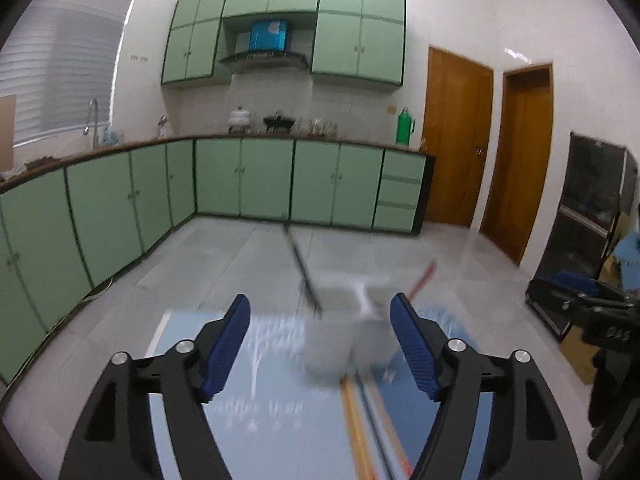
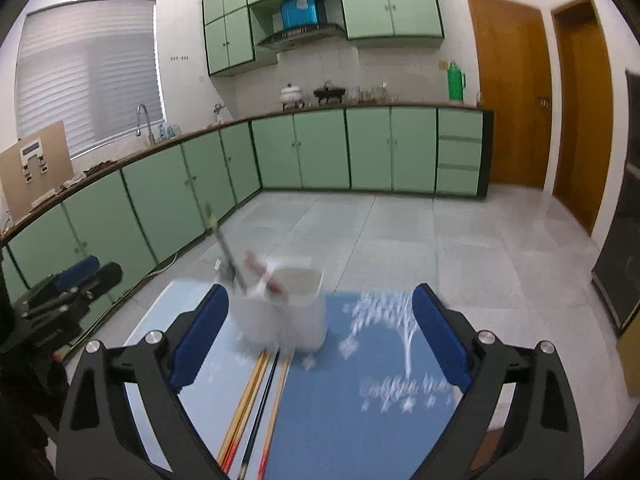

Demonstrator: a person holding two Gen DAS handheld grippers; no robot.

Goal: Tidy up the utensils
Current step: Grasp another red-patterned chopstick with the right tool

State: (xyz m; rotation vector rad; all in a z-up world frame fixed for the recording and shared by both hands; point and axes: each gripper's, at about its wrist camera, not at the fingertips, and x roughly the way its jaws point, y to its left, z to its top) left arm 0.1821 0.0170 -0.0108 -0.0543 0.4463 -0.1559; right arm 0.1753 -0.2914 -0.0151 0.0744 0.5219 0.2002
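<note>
While both views are smeared by motion blur, the layout reads clearly enough. A white holder (image 2: 282,312) stands on a blue mat (image 2: 360,420) printed with a white tree, and the mat covers the desk (image 2: 192,412). Two utensils lean out of the holder: a dark stick (image 2: 230,258) angled up to the left and a red-tipped one (image 2: 260,272) beside it (too blurred to name more exactly). Several chopsticks (image 2: 256,396) lie flat on the mat in front of the holder, side by side, their far ends almost touching its base; most are yellow-brown and one is black.

From the right wrist, the right gripper (image 2: 320,336) has its jaws wide apart with nothing pressed between the blue pads; the holder sits just ahead of its left pad. The left gripper (image 1: 320,344) also stands with jaws apart and empty, the holder (image 1: 344,332) lying ahead between its pads and nearer the right one. Each gripper shows at the edge of the other's view.

Green cabinets (image 2: 320,148), a green flask (image 2: 455,80) and two wooden doors (image 2: 508,92) fill the background.
</note>
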